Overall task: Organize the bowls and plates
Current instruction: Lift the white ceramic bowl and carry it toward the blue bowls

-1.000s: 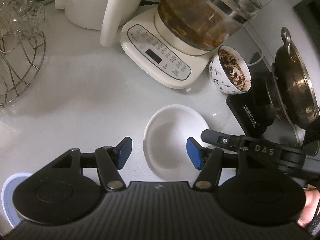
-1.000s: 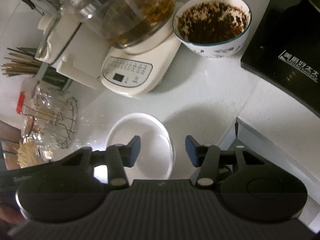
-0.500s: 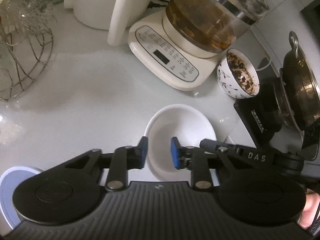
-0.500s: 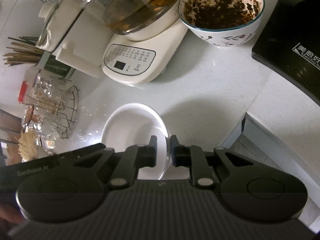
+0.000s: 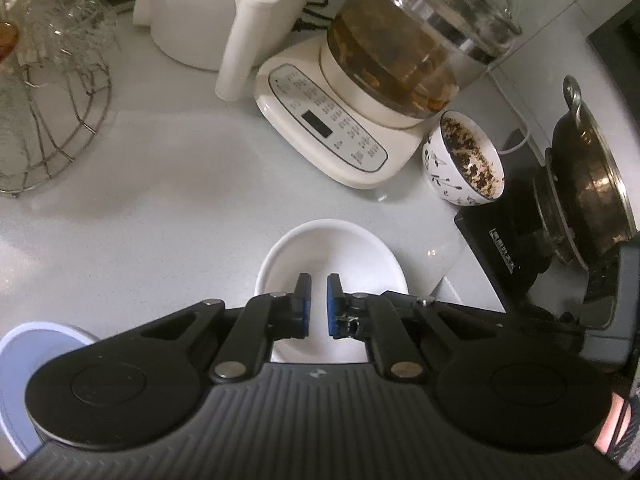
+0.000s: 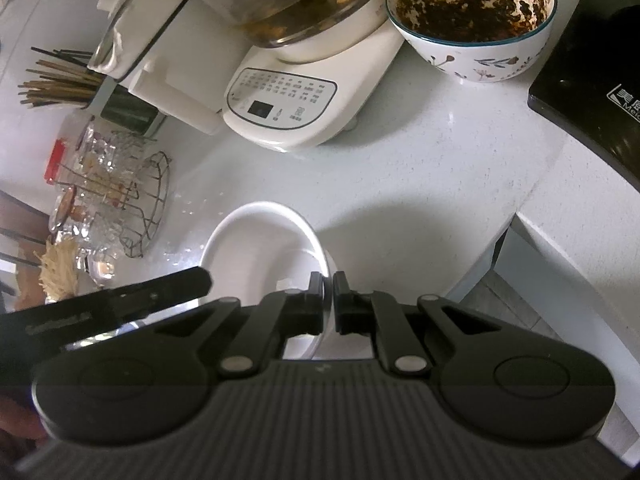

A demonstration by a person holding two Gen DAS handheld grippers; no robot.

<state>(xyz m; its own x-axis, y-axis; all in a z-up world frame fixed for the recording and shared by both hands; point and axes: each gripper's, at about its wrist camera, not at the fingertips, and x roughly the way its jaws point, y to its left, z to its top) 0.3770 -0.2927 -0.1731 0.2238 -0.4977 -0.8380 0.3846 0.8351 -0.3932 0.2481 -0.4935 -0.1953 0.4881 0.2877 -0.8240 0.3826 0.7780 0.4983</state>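
A white shallow bowl sits on the pale counter near its front edge; it also shows in the right wrist view. My left gripper is nearly shut over the bowl's near side, with a narrow gap between its blue pads; whether it pinches the rim is hidden. My right gripper is shut on the bowl's right rim. A patterned bowl holding dark food stands behind, also seen in the left wrist view. A pale blue plate lies at the left edge.
A cream kettle base with a glass pot stands behind the bowl. A white appliance is at the back. A wire rack of glasses stands left. A black cooktop with a dark pot is right. The counter edge drops off at right.
Both grippers have closed from wide open to nearly shut around the white bowl's near rim and moved slightly forward over it.
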